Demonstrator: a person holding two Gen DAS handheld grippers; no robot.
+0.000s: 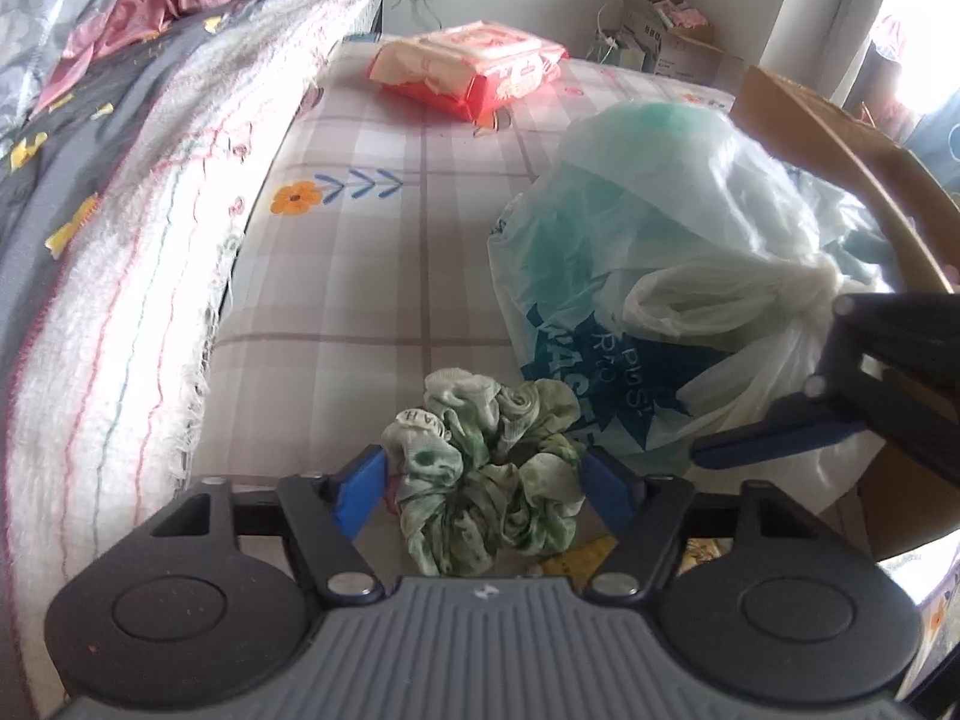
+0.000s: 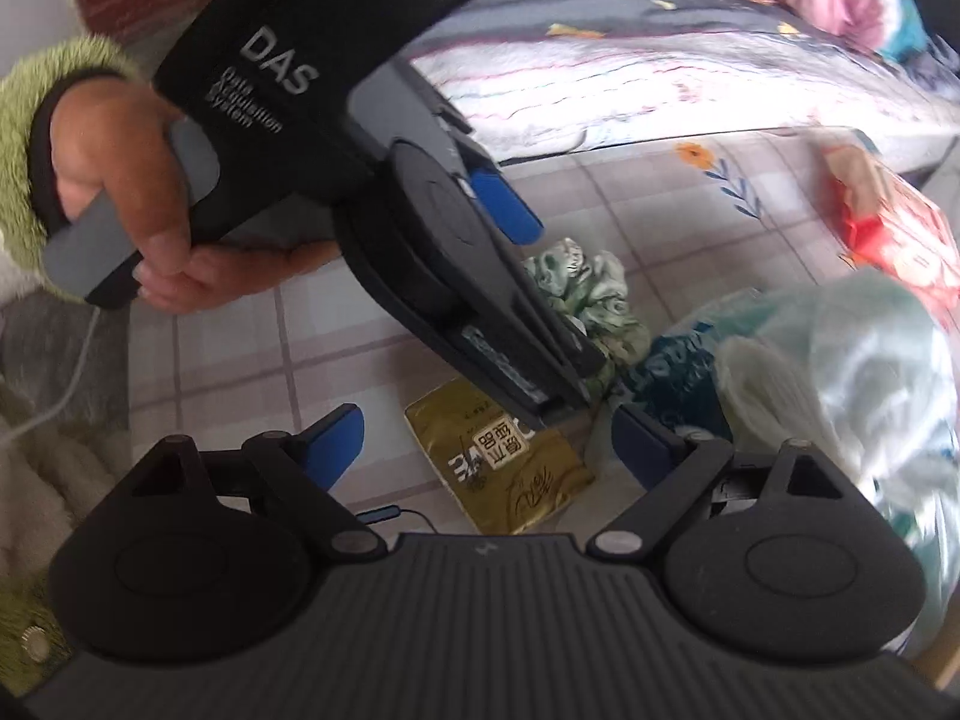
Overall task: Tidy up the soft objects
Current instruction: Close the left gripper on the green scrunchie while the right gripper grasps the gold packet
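Observation:
A green-and-white scrunchie (image 1: 486,480) lies on the checked bedsheet (image 1: 360,270). My left gripper (image 1: 483,486) points down at it, and its blue pads press against the scrunchie's two sides. In the right wrist view the left gripper's black body (image 2: 420,228) hides part of the scrunchie (image 2: 594,294), and a hand (image 2: 120,180) in a fuzzy green sleeve holds it. My right gripper (image 2: 489,438) stands wide open over a gold foil packet (image 2: 510,468) on the sheet, with nothing gripped. One of its blue fingers (image 1: 768,438) reaches in beside the knotted plastic bag (image 1: 690,240).
The tied plastic bag (image 2: 840,372) sits just right of the scrunchie. A red tissue pack (image 1: 474,66) lies farther up the bed. A cardboard box (image 1: 840,138) stands at the right edge. Folded blankets (image 1: 120,240) are piled along the left.

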